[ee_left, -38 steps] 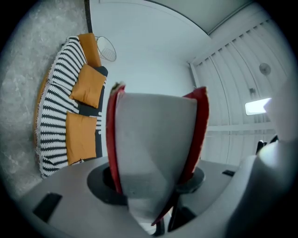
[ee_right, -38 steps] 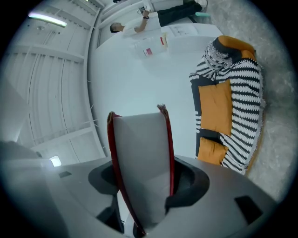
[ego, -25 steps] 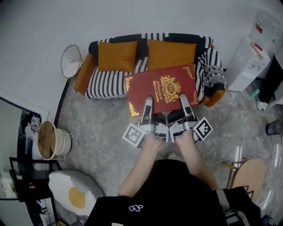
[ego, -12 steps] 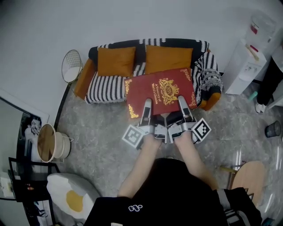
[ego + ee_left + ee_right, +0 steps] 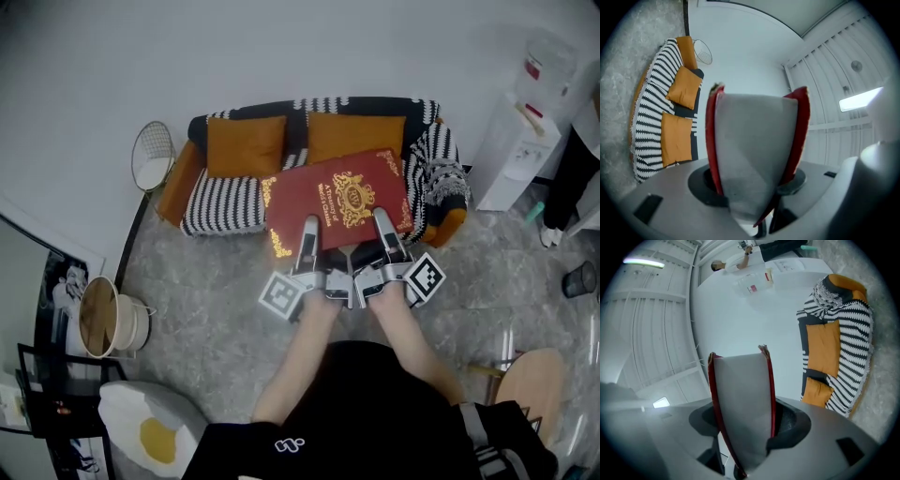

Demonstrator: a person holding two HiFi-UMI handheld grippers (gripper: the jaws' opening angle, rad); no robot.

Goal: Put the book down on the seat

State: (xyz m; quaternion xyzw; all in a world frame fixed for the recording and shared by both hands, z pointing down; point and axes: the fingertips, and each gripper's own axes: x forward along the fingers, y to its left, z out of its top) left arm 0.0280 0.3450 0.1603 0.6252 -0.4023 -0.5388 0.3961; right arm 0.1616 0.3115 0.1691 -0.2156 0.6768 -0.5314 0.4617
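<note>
Red hardcover book (image 5: pixel 338 201), gilt-stamped, clamped above striped sofa (image 5: pixel 225 178)

Book (image 5: pixel 337 202): gold title too small for me to read | sofa (image 5: pixel 225 187): book hides most of the seat's right half from me | left tongs (image 5: pixel 307 234), right tongs (image 5: pixel 384 227): head view hides the lower jaws under the book | person (image 5: pixel 572 178): cut off by right edge
</note>
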